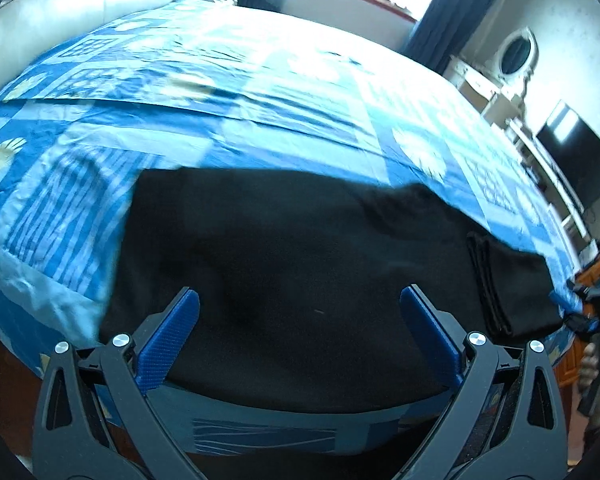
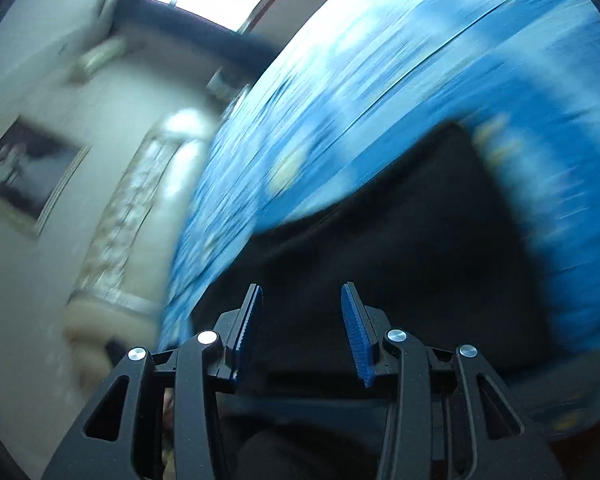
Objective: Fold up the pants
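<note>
**One pair of pants on the bed, two tongs open**

Where the blue patterned bed (image 1: 260, 92) meets its near edge, one pair of black pants (image 1: 300, 264) lies flat, its folded end toward the right. The left tongs (image 1: 299, 308) hang over the cloth, jaws spread wide with nothing between them. The right tongs (image 2: 302, 312), in a blurred view, stand partly open above the pants, pads clear of the fabric. One dark screen (image 1: 576, 160) stands at far right.

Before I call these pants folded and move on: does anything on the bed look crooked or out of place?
The black pants lie flat on the blue patterned bedspread, but their far edge bulges unevenly towards the right.
</note>
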Available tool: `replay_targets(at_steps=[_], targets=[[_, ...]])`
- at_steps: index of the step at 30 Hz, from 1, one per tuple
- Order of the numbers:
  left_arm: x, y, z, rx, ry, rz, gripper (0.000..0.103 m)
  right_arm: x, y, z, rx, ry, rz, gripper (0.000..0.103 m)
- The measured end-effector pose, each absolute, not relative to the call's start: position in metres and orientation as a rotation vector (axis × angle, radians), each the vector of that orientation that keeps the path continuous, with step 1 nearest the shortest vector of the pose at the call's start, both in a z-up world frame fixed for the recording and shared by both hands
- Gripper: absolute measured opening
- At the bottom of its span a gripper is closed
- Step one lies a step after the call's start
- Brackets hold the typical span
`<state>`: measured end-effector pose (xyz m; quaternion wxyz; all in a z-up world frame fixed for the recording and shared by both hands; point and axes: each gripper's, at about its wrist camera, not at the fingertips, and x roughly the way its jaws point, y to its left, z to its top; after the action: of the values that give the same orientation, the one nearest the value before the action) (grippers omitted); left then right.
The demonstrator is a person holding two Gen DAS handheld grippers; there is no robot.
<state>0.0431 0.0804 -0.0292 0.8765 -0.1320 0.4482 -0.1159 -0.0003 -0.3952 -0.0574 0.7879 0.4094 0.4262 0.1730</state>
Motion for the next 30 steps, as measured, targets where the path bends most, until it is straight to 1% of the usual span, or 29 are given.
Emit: replay_targets(at_steps=[4, 6, 8, 10, 12, 16, 19, 23, 26, 30], targets=[[0.047, 0.127, -0.033, -0.378, 0.928, -0.193, 0.1, 0.031, -0.33, -0.087, 0.878, 1.035, 0.522, 0.042], [0.051, 0.152, -0.037, -0.439, 0.923, -0.172, 0.1, 0.039, -0.312, -0.099, 0.841, 1.093, 0.535, 0.042], [0.057, 0.174, -0.043, -0.493, 0.923, -0.17, 0.1, 0.037, -0.306, -0.102, 0.795, 1.085, 0.519, 0.042], [0.066, 0.192, -0.048, -0.551, 0.918, -0.201, 0.1, 0.039, -0.309, -0.101, 0.808, 1.08, 0.543, 0.047], [0.082, 0.202, -0.052, -0.59, 0.909, -0.253, 0.1, 0.04, -0.311, -0.102, 0.819, 1.082, 0.55, 0.047], [0.113, 0.206, -0.056, -0.628, 0.899, -0.357, 0.1, 0.035, -0.317, -0.104, 0.84, 1.071, 0.543, 0.048], [0.14, 0.198, -0.061, -0.597, 0.91, -0.426, 0.1, 0.032, -0.319, -0.106, 0.841, 1.062, 0.543, 0.049], [0.165, 0.19, -0.082, -0.578, 0.992, -0.457, 0.1, 0.033, -0.318, -0.108, 0.845, 1.061, 0.546, 0.049], [0.166, 0.189, -0.103, -0.647, 1.068, -0.574, 0.1, 0.032, -0.32, -0.108, 0.848, 1.057, 0.546, 0.049], [0.134, 0.176, -0.107, -0.63, 1.054, -0.68, 0.1, 0.028, -0.325, -0.11, 0.844, 1.047, 0.546, 0.049]])
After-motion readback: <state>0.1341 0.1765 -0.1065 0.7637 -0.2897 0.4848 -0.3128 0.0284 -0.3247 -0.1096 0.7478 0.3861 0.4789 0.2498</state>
